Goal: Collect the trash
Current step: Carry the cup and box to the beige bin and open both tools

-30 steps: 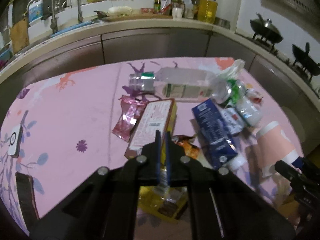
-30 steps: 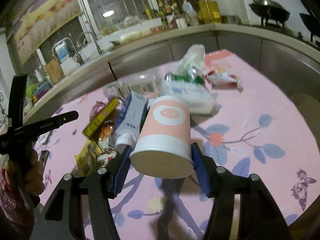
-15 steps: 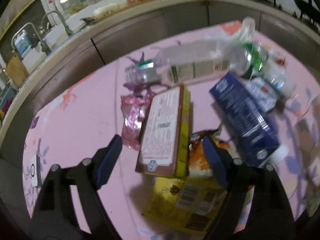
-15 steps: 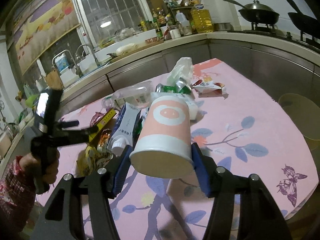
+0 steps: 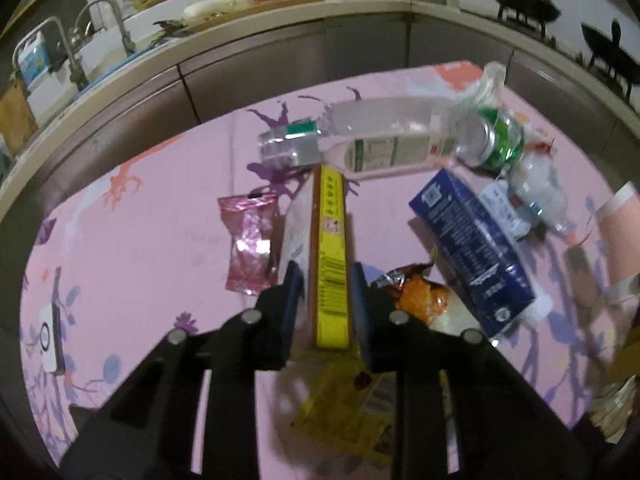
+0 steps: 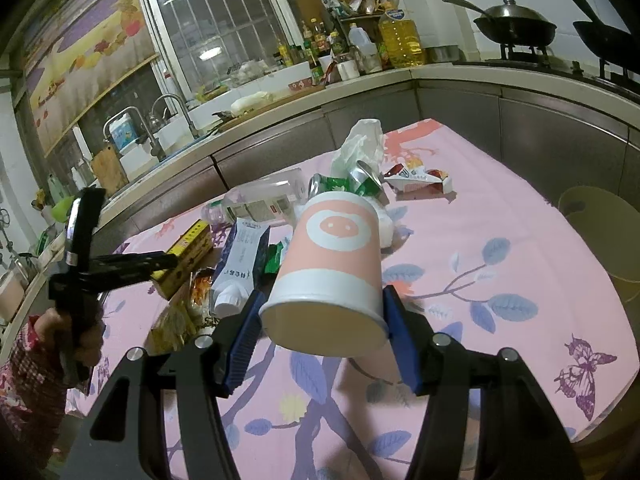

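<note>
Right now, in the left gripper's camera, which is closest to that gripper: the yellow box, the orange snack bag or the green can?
1. Yellow box: between the left gripper's closing jaws.
2. Orange snack bag: just right of it.
3. Green can: far back, right.

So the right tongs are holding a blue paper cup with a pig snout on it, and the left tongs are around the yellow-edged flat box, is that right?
Not quite: the pig-snout paper cup in the right tongs is pink and white, not blue, as the right wrist view shows. The left tongs are indeed closing around the yellow-edged flat box.
</note>
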The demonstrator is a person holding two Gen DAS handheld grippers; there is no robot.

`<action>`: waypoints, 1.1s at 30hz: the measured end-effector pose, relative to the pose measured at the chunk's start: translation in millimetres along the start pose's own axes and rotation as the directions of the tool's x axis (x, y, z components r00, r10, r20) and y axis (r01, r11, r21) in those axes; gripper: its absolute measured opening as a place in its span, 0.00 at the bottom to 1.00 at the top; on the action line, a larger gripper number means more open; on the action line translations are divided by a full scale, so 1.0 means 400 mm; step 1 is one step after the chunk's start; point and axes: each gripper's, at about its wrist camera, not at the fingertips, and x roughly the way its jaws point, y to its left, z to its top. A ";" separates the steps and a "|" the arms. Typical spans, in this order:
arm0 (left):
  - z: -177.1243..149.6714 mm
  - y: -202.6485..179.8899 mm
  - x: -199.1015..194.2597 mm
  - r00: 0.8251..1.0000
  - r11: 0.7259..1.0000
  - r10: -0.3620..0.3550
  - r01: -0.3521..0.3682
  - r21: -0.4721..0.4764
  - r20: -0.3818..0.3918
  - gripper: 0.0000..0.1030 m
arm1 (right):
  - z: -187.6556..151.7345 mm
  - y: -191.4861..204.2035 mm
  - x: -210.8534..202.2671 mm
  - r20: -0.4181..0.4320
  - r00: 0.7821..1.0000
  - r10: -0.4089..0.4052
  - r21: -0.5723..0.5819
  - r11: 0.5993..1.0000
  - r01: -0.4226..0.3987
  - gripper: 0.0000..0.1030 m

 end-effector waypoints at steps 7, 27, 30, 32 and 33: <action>0.034 0.013 -0.086 0.996 0.995 -0.080 0.083 -0.060 0.048 0.22 | 0.014 -0.016 -0.019 0.028 1.000 0.001 0.006 1.000 -0.001 0.55; 0.354 -0.694 -0.139 0.851 0.825 -0.522 0.486 0.290 0.060 0.22 | 0.039 -0.464 -0.131 0.145 0.920 -0.364 0.273 0.908 0.317 0.55; 0.379 -0.875 -0.089 0.816 0.767 -0.577 0.547 0.334 -0.012 0.22 | 0.036 -0.563 -0.137 0.122 0.900 -0.418 0.315 0.877 0.364 0.56; 0.384 -0.987 -0.036 0.803 0.742 -0.592 0.574 0.346 -0.065 0.22 | 0.031 -0.617 -0.135 0.097 0.898 -0.429 0.343 0.862 0.374 0.59; 0.381 -1.012 -0.018 0.801 0.736 -0.594 0.580 0.350 -0.078 0.22 | 0.027 -0.644 -0.131 0.085 0.900 -0.427 0.362 0.855 0.371 0.61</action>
